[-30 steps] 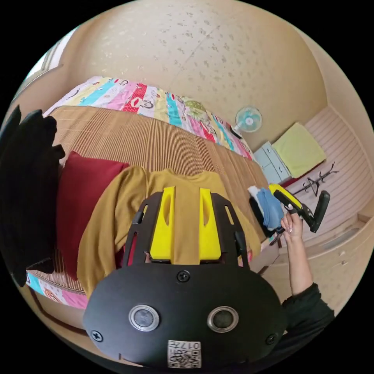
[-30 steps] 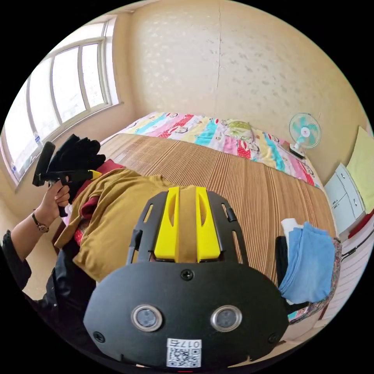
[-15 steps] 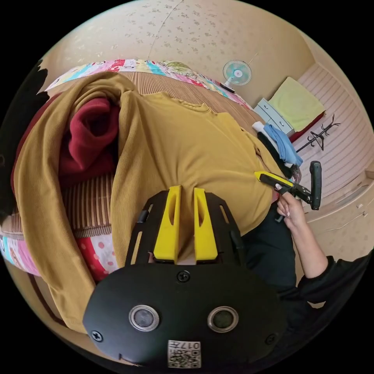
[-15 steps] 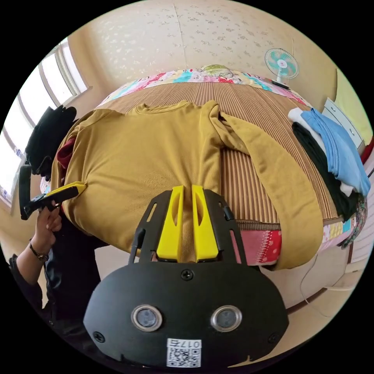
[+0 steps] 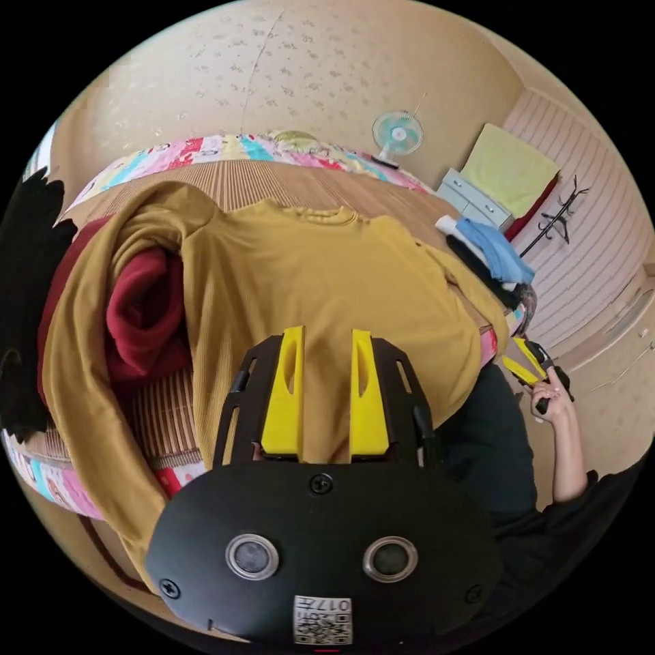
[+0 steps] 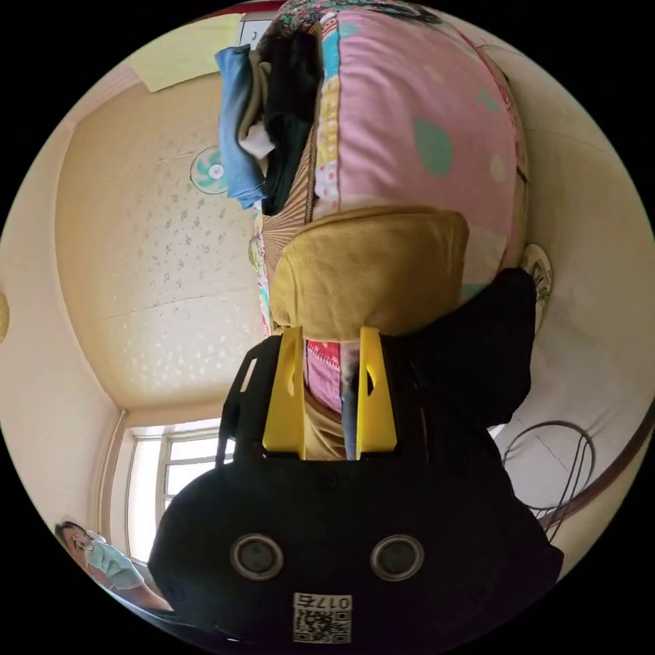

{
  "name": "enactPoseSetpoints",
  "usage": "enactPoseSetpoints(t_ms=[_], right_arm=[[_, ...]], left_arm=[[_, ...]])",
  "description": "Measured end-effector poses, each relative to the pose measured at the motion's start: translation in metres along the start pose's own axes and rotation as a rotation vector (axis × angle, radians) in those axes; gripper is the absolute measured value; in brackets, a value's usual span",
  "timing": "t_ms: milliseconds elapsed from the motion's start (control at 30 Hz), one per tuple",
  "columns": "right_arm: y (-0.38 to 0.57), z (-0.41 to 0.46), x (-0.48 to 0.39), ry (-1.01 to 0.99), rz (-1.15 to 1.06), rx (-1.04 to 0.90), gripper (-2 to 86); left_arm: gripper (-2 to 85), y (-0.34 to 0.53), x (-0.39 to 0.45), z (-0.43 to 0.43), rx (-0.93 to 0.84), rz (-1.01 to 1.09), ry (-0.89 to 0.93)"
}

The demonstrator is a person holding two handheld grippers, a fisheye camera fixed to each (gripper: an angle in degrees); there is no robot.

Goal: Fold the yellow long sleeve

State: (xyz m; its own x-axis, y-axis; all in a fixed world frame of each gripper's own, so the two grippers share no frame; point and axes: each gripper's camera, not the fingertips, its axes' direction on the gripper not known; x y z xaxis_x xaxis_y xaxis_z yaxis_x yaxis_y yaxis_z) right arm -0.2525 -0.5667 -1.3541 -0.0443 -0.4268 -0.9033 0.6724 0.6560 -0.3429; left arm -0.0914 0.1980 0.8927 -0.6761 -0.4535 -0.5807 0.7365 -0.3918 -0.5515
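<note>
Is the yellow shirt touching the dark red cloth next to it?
Touching. In the left gripper view the yellow shirt's sleeve drapes over and wraps around the bunched dark red cloth, lying right on it with no gap.

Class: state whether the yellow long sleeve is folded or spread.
Spread: the yellow long sleeve lies flat on the bed, one sleeve draped over a red garment.
</note>
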Motion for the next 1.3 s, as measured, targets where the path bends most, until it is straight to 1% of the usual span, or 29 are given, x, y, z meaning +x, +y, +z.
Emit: enactPoseSetpoints(t_ms=[33,100,133,200,233,300,367,400,433,467,500,533,567,600,633,700,767,833,867,900,933,967,1000,1067,1100,1133,1200,1267,1300], right_arm=[[-0.005,-0.005,0.011,0.036,0.032,0.017,12.4],[-0.011,-0.007,0.029,0.038,0.095,0.006,12.6],[-0.013,-0.004,0.038,-0.01,0.134,-0.028,12.7],[-0.012,0.002,0.037,-0.047,0.113,-0.062,12.7],[-0.01,0.005,0.024,-0.007,0.036,-0.063,12.8],[-0.005,0.01,-0.007,0.15,-0.145,-0.043,13.0],[0.003,0.025,-0.049,0.387,-0.411,-0.025,13.2],[0.006,0.031,-0.057,0.435,-0.477,-0.027,13.1],[0.011,0.047,-0.068,0.526,-0.61,-0.046,12.9],[0.013,0.066,-0.07,0.612,-0.679,-0.106,11.9],[0.013,0.074,-0.07,0.65,-0.694,-0.136,11.5],[0.015,0.079,-0.075,0.679,-0.733,-0.162,6.7],[0.019,0.079,-0.085,0.733,-0.761,-0.181,4.1],[0.021,0.078,-0.092,0.76,-0.775,-0.182,3.9],[0.027,0.068,-0.11,0.734,-0.802,-0.166,3.5],[0.034,0.047,-0.143,0.551,-0.844,-0.167,3.2],[0.035,0.027,-0.193,0.169,-0.925,-0.301,3.1],[0.03,0.016,-0.225,-0.045,-0.966,-0.333,3.2],[0.025,0.01,-0.238,-0.087,-0.983,-0.264,3.3],[0.021,0.008,-0.241,-0.077,-0.99,-0.224,3.4],[0.008,0.011,-0.242,-0.003,-0.98,-0.158,3.7],[-0.008,0.019,-0.236,0.117,-0.928,-0.113,4.2],[-0.017,0.023,-0.231,0.192,-0.886,-0.094,4.5],[-0.045,0.033,-0.195,0.489,-0.681,-0.008,6.3],[-0.047,0.032,-0.185,0.529,-0.649,0.018,6.9],[-0.046,0.024,-0.165,0.553,-0.609,0.078,7.6],[-0.04,0.002,-0.133,0.479,-0.548,0.161,8.9],[-0.034,-0.035,-0.082,0.29,-0.442,0.259,11.2],[-0.033,-0.042,-0.07,0.237,-0.427,0.27,11.7]], left_arm=[[9.2,0.001,-0.01,0.028,-0.051,0.04,-0.027],[8.1,0.024,-0.02,0.027,0.098,0.132,-0.018],[7.7,0.038,-0.029,0.026,0.142,0.139,0.011],[7.5,0.042,-0.04,0.022,0.133,0.119,0.025],[7.2,0.046,-0.047,0.02,0.133,0.11,0.036],[6.7,0.054,-0.06,0.015,0.149,0.095,0.066],[6.3,0.061,-0.076,0.011,0.158,0.073,0.099],[5.9,0.064,-0.086,0.008,0.16,0.059,0.12],[5.6,0.067,-0.094,0.006,0.162,0.046,0.136],[5.5,0.069,-0.098,0.004,0.163,0.044,0.143],[5.3,0.073,-0.105,0.001,0.167,0.041,0.151],[5.3,0.076,-0.111,-0.002,0.171,0.039,0.157],[5.2,0.078,-0.114,-0.004,0.172,0.037,0.161],[5.2,0.081,-0.12,-0.007,0.176,0.033,0.17],[5.2,0.084,-0.127,-0.011,0.178,0.026,0.181],[5.1,0.088,-0.137,-0.015,0.181,0.016,0.2],[5.0,0.091,-0.148,-0.02,0.18,0.009,0.222],[4.8,0.095,-0.161,-0.027,0.18,0.0,0.244],[4.8,0.096,-0.163,-0.029,0.18,-0.001,0.247],[4.7,0.098,-0.167,-0.032,0.18,-0.002,0.251],[4.7,0.1,-0.171,-0.036,0.181,-0.003,0.253],[4.7,0.101,-0.173,-0.038,0.181,-0.004,0.253],[4.6,0.103,-0.177,-0.041,0.181,-0.005,0.255],[4.5,0.105,-0.183,-0.047,0.181,-0.008,0.26],[4.4,0.106,-0.187,-0.05,0.181,-0.011,0.265],[4.3,0.108,-0.191,-0.053,0.181,-0.013,0.27],[4.2,0.11,-0.196,-0.058,0.181,-0.017,0.276],[4.1,0.111,-0.201,-0.063,0.181,-0.02,0.28],[4.1,0.112,-0.204,-0.066,0.181,-0.021,0.284]])
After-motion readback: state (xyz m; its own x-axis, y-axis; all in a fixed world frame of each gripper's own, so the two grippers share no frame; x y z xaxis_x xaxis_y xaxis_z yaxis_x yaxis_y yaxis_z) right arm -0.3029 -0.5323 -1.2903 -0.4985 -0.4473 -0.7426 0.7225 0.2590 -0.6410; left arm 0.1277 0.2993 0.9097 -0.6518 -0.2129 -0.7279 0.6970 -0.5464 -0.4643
